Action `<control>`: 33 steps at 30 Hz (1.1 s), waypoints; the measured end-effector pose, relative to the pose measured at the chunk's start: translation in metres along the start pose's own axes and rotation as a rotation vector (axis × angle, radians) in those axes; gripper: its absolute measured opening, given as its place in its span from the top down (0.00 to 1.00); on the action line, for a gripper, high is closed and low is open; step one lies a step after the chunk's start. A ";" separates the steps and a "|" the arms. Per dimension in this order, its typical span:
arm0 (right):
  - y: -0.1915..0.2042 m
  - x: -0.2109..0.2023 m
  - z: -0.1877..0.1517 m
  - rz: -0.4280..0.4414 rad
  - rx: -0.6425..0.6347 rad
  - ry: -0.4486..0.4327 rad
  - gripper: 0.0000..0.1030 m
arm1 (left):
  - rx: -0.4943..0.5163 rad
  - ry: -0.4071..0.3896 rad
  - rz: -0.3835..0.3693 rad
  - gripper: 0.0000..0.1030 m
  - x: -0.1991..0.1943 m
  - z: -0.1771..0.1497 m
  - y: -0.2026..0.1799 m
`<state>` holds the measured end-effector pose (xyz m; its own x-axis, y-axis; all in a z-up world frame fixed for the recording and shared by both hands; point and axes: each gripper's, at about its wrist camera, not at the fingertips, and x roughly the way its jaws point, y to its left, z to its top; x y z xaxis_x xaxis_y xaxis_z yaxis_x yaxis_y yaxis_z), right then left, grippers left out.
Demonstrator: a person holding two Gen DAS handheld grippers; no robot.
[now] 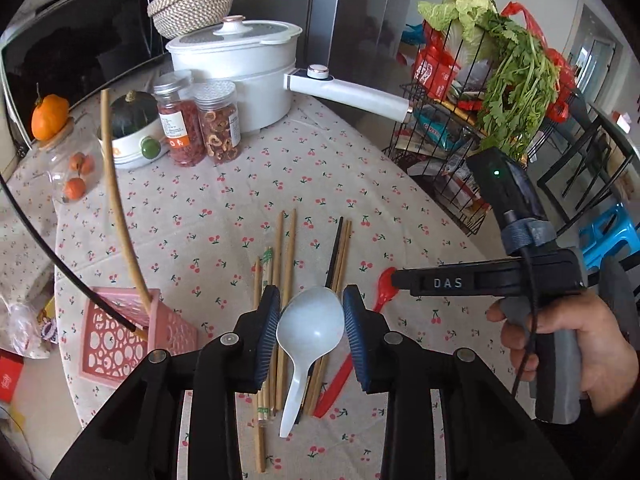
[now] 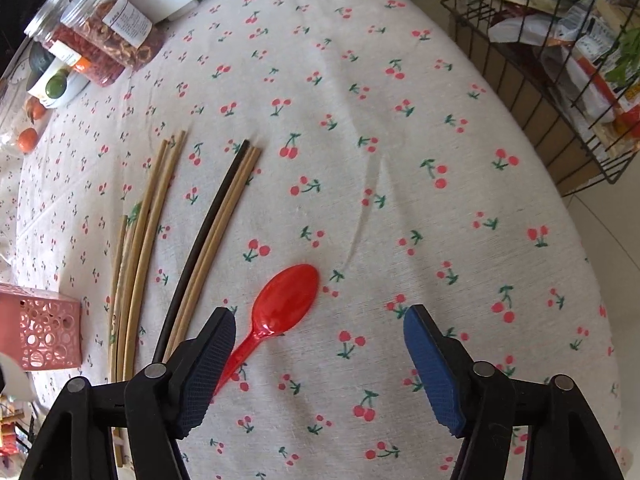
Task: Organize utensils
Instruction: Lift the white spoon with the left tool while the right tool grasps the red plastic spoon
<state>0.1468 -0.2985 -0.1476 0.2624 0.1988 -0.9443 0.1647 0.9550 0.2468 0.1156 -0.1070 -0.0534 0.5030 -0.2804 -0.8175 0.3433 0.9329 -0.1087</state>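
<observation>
My left gripper (image 1: 311,312) is shut on the bowl of a white plastic spoon (image 1: 310,330) and holds it above the cherry-print tablecloth. Under it lie several wooden chopsticks (image 1: 286,264), one black chopstick (image 1: 334,254) and a red plastic spoon (image 1: 384,286). A pink perforated holder (image 1: 116,336) at the left has one long wooden stick in it. My right gripper (image 2: 320,328) is open and empty, low over the cloth; the red spoon (image 2: 286,300) lies by its left finger, chopsticks (image 2: 148,232) further left, the pink holder (image 2: 44,328) at the left edge.
A white pot (image 1: 240,72) with a long handle, two jars (image 1: 200,120), a squash in a bowl (image 1: 132,128) and a woven basket (image 1: 192,2) stand at the back. A wire rack (image 1: 472,120) with vegetables stands beyond the table's right edge.
</observation>
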 end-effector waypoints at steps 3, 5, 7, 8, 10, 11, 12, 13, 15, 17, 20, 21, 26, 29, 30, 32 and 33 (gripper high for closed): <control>0.010 0.010 0.000 -0.005 0.002 0.018 0.36 | -0.011 -0.017 -0.014 0.67 -0.017 -0.012 0.009; 0.016 0.015 0.000 -0.033 0.000 0.018 0.36 | -0.028 -0.033 -0.031 0.67 -0.026 -0.020 0.017; 0.022 0.021 0.000 -0.063 -0.013 0.022 0.38 | -0.049 -0.067 -0.045 0.67 -0.033 -0.028 0.028; 0.025 0.025 -0.001 -0.082 -0.021 0.026 0.42 | -0.066 -0.077 -0.042 0.67 -0.035 -0.032 0.033; 0.031 0.029 -0.002 -0.132 -0.035 0.011 0.47 | -0.096 -0.046 -0.056 0.67 -0.032 -0.036 0.042; 0.034 0.031 -0.003 -0.155 -0.040 0.007 0.50 | -0.105 -0.047 -0.070 0.67 -0.033 -0.037 0.046; 0.036 0.032 -0.004 -0.175 -0.041 -0.006 0.52 | -0.110 -0.050 -0.065 0.67 -0.034 -0.038 0.047; 0.038 0.033 -0.005 -0.194 -0.044 -0.015 0.53 | -0.109 -0.053 -0.062 0.67 -0.036 -0.040 0.050; 0.043 0.034 -0.007 -0.232 -0.072 -0.037 0.63 | -0.113 -0.061 -0.066 0.67 -0.041 -0.042 0.053; 0.045 0.034 -0.007 -0.224 -0.079 -0.051 0.71 | -0.115 -0.068 -0.068 0.67 -0.046 -0.044 0.056; 0.043 0.032 -0.008 -0.207 -0.080 -0.072 0.73 | -0.117 -0.082 -0.067 0.67 -0.053 -0.049 0.061; 0.041 0.030 -0.008 -0.190 -0.078 -0.080 0.74 | -0.119 -0.090 -0.067 0.67 -0.057 -0.050 0.063; 0.034 0.012 -0.010 -0.103 -0.069 -0.143 0.75 | -0.136 -0.151 -0.075 0.67 -0.081 -0.053 0.073; 0.036 -0.011 -0.014 -0.051 -0.064 -0.203 0.75 | -0.157 -0.208 -0.093 0.67 -0.103 -0.052 0.080; 0.038 -0.020 -0.016 -0.030 -0.064 -0.224 0.75 | -0.163 -0.235 -0.096 0.67 -0.111 -0.051 0.082; 0.042 -0.040 -0.022 0.004 -0.073 -0.276 0.75 | -0.176 -0.295 -0.099 0.67 -0.127 -0.049 0.087; 0.046 -0.049 -0.024 0.017 -0.082 -0.303 0.75 | -0.183 -0.329 -0.097 0.67 -0.135 -0.048 0.089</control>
<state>0.1187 -0.2589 -0.0948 0.5380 0.1518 -0.8291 0.0843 0.9690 0.2320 0.0405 0.0243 0.0200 0.7131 -0.3989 -0.5765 0.2693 0.9151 -0.3001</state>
